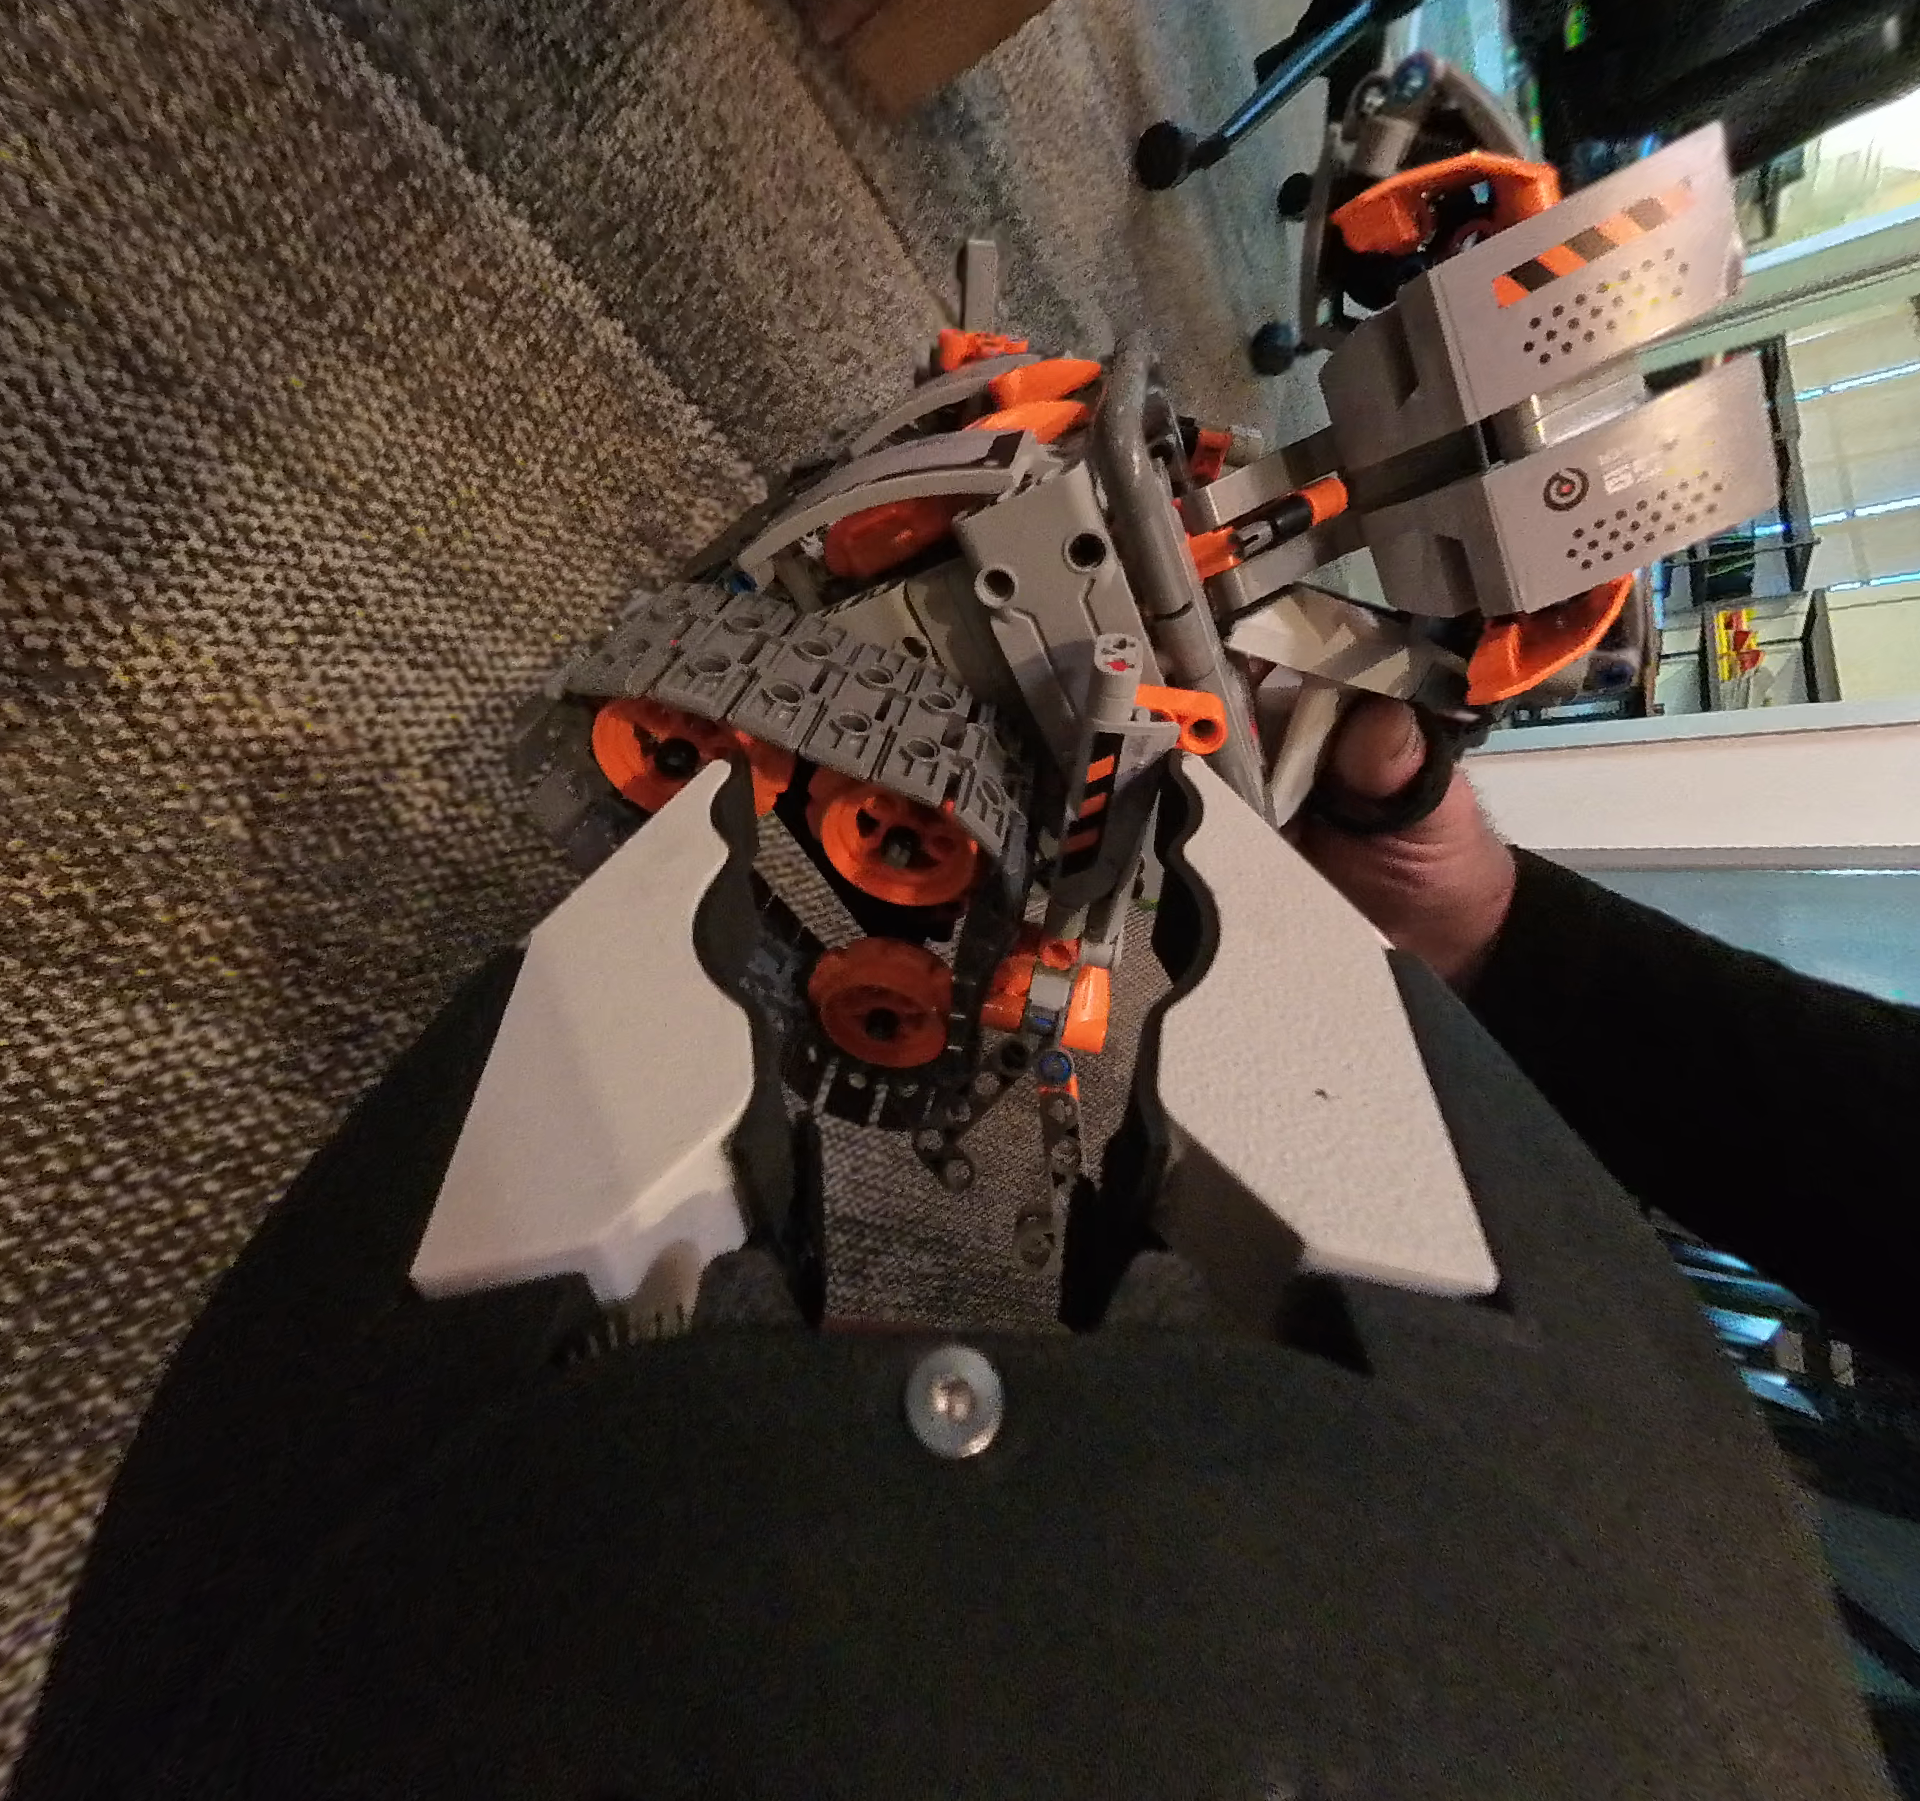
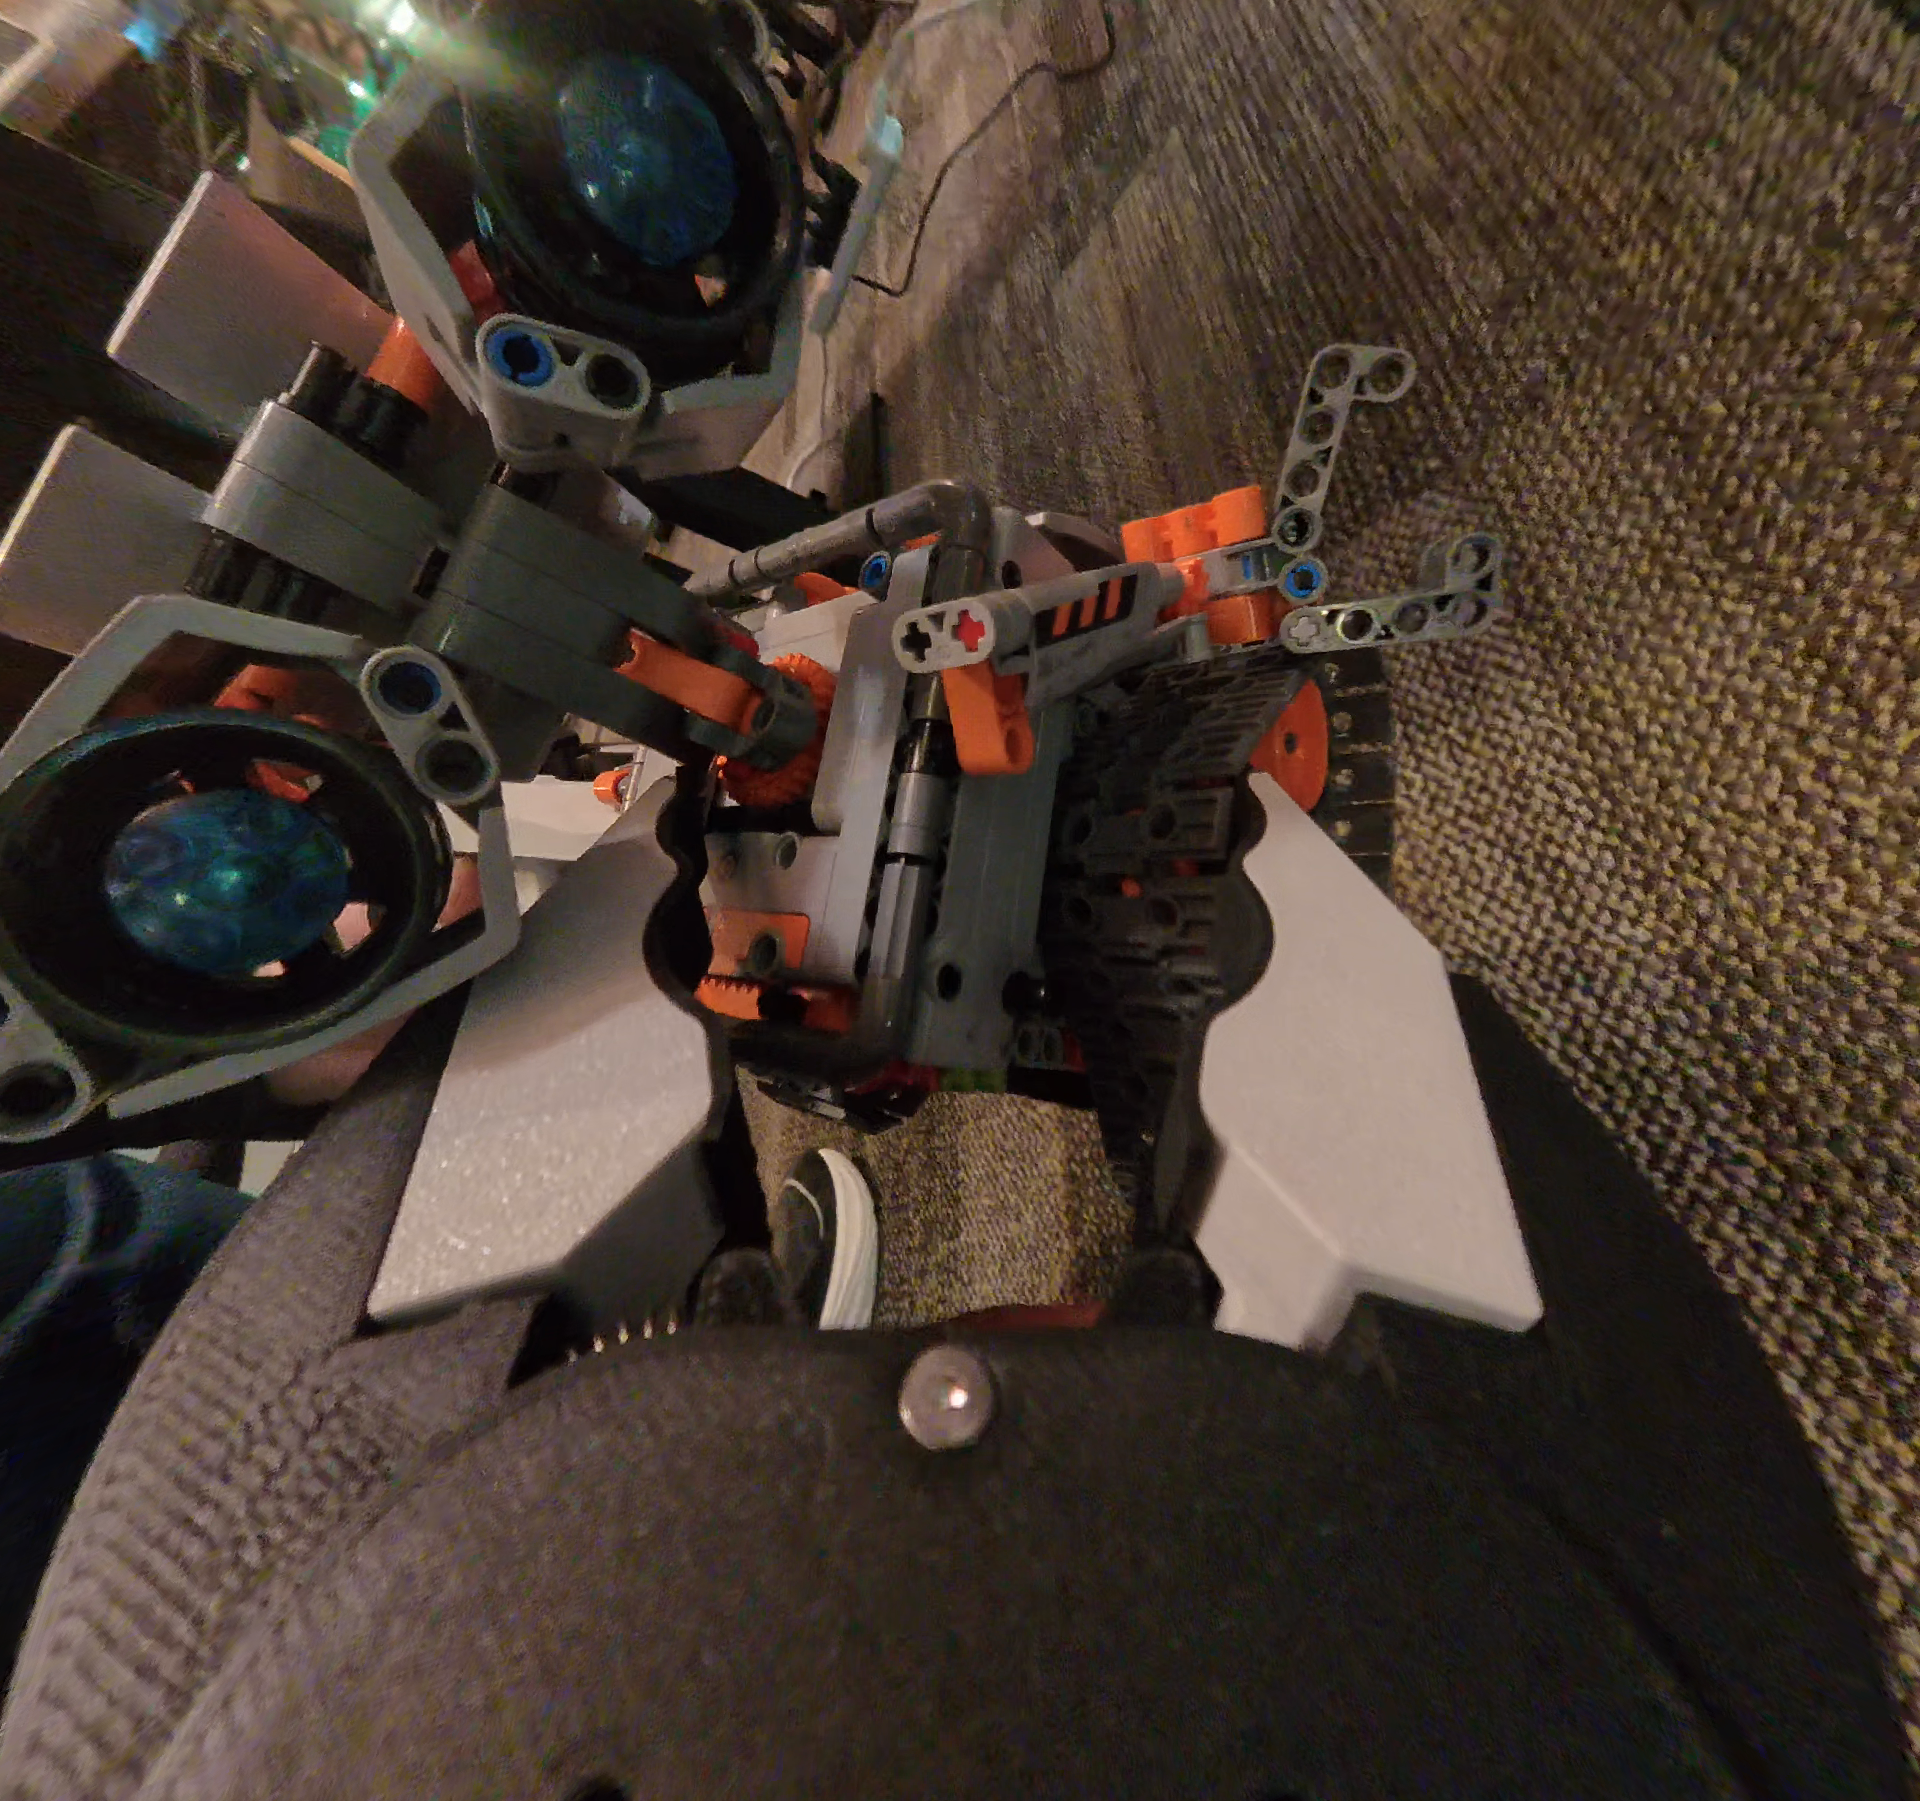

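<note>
Your left gripper (image 1: 951,795) has its jaws spread around the near end of a grey-and-orange brick-built tracked vehicle (image 1: 935,671), white fingers (image 1: 623,1024) flanking the orange track wheels (image 1: 896,842) and the grey tread (image 1: 821,681). Contact is hard to call: the pads sit just beside the tread and the black frame, maybe touching, so the grip looks like a loose cradle, not a pinch.

Your right gripper (image 2: 961,816) comes at the same model from the other side, jaws also spread, straddling the grey body block (image 2: 966,878) with the dark tread (image 2: 1153,868) against the right finger. From here I cannot tell if the pads press the model or only bracket it.

The vehicle is up off the mottled brown carpet (image 1: 312,504), tipped on its side between the two claws, likely so each one takes one end. Its upper arm with two grey perforated panels (image 1: 1600,297) and orange curved pieces juts far right in the left wrist view; in the right wrist view that same end shows two black rings with blue domes (image 2: 223,878) at left. Two grey L-shaped beams (image 2: 1340,432) stick out far right.

A bare hand (image 1: 1392,847) in a dark sleeve shows right of the model, fingers through a black loop. A black-and-white shoe (image 2: 831,1232) sits on the carpet below.
</note>
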`<move>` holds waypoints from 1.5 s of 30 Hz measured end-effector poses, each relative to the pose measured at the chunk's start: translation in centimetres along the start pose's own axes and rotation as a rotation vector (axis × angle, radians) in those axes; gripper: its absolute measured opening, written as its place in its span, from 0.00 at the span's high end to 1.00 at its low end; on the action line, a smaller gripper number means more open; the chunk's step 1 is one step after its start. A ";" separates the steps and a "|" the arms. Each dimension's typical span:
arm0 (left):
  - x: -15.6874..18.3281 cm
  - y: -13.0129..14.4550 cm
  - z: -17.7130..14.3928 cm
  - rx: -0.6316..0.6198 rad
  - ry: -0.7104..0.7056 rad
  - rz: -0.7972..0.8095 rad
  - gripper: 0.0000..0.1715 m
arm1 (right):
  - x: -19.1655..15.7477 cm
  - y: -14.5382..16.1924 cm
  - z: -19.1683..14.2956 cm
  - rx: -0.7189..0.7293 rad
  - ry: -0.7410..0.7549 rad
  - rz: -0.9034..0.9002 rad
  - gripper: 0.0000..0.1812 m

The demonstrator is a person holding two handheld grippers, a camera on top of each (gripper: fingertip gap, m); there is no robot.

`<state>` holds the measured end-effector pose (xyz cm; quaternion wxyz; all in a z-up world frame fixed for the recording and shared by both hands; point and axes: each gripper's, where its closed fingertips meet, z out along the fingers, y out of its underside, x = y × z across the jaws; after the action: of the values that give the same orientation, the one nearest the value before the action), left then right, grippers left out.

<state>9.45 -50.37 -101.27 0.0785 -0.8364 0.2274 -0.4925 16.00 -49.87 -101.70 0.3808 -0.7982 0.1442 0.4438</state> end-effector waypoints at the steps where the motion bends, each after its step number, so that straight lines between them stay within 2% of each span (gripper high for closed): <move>1: -1.0 0.6 0.6 -0.010 -0.005 0.001 0.56 | 1.0 0.7 0.5 -0.007 0.004 0.009 0.46; 7: -6.5 3.0 3.3 -0.040 0.003 -0.056 0.56 | 6.0 4.0 3.0 -0.045 0.026 0.060 0.46; 15: -12.4 5.0 6.1 -0.086 0.016 -0.076 0.56 | 11.1 6.9 6.2 -0.102 0.065 0.056 0.45; 23: -16.2 8.8 8.8 -0.222 0.016 0.000 0.54 | 15.2 10.2 7.5 -0.165 0.131 0.035 0.44; 26: -17.2 10.4 9.1 -0.276 0.017 0.026 0.56 | 15.4 11.1 7.8 -0.201 0.133 -0.054 0.44; 31: -17.8 12.9 9.2 -0.377 -0.012 0.058 0.61 | 15.4 12.9 7.6 -0.290 0.155 -0.148 0.42; 34: -18.1 13.1 9.0 -0.405 -0.049 0.045 0.58 | 15.6 13.7 6.8 -0.336 0.175 -0.133 0.44; 38: -18.2 15.5 7.8 -0.534 -0.099 0.060 0.51 | 15.5 14.2 5.0 -0.386 0.198 -0.145 0.42; 43: -16.9 16.2 5.0 -0.562 -0.157 0.057 0.46 | 14.6 15.1 2.5 -0.431 0.215 -0.103 0.40; 45: -15.8 15.6 4.1 -0.550 -0.173 0.068 0.45 | 14.2 14.7 1.6 -0.422 0.217 -0.080 0.42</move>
<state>1.79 -57.37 -121.33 -0.1157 -0.8571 0.3726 -0.3364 14.73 -56.94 -120.87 0.2051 -0.9082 0.0565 0.3605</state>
